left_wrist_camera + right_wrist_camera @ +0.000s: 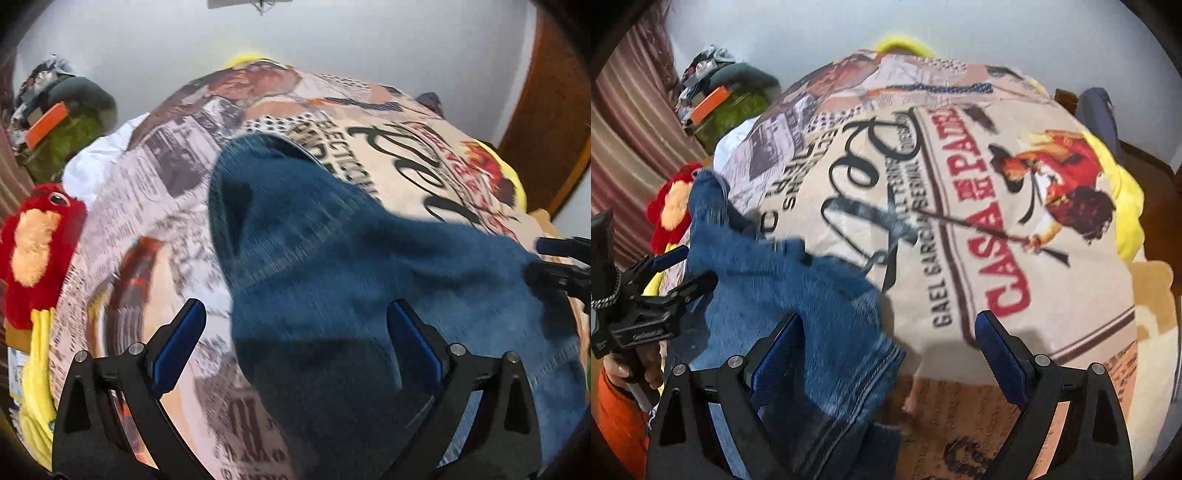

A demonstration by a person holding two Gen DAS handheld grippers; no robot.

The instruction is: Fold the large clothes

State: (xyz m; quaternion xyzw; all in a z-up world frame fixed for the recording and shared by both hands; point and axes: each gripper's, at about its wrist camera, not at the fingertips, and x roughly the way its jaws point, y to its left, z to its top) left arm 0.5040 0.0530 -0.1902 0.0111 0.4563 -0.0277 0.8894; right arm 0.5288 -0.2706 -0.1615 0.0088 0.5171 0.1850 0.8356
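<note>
A printed bedspread (997,229) with newspaper text and a red-lettered poster design covers the bed, a yellow blanket (1123,195) showing under its far edge. A red plush toy (33,243) sits at the left side. Behind it a green bag (70,140) holds clutter against the white wall (332,40).

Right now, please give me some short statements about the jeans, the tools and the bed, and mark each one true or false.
1. The blue jeans lie on a printed blanket. True.
2. The left tool is shut on the jeans. False: it is open, holding nothing.
3. The right tool is open. True.
4. A red plush toy sits to the right of the jeans. False: it is to their left.
</note>
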